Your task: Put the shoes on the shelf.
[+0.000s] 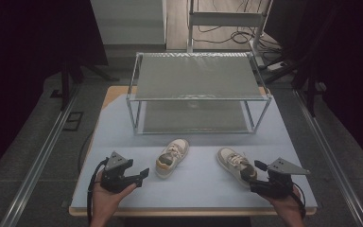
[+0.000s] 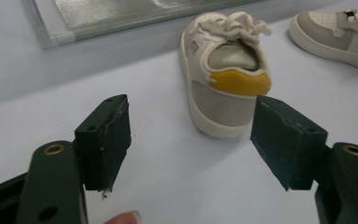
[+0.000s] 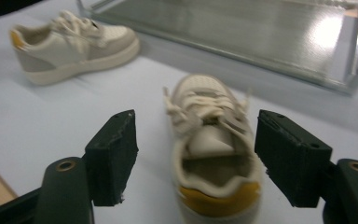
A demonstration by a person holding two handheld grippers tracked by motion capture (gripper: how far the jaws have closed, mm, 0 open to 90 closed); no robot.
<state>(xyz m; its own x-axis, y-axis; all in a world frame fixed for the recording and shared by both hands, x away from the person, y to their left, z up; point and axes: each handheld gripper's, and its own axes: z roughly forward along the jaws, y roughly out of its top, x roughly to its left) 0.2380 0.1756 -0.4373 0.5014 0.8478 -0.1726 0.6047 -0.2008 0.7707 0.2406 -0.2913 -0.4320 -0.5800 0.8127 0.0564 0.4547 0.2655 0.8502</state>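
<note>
Currently the right shoe [image 1: 236, 163] rests on the desk [image 1: 123, 137] before the shelf rack [image 1: 198, 94], heel between the wide-open, empty right hand-held gripper [image 1: 254, 176], while the left hand-held gripper [image 1: 142, 176], likewise open, faces the left shoe [image 1: 171, 157]; centre pads on each heel before closing.

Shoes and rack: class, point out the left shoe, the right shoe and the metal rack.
left shoe [image 1: 172, 158], high view, laces.
right shoe [image 1: 235, 163], high view, laces.
metal rack [image 1: 196, 75], high view, top shelf.
</note>
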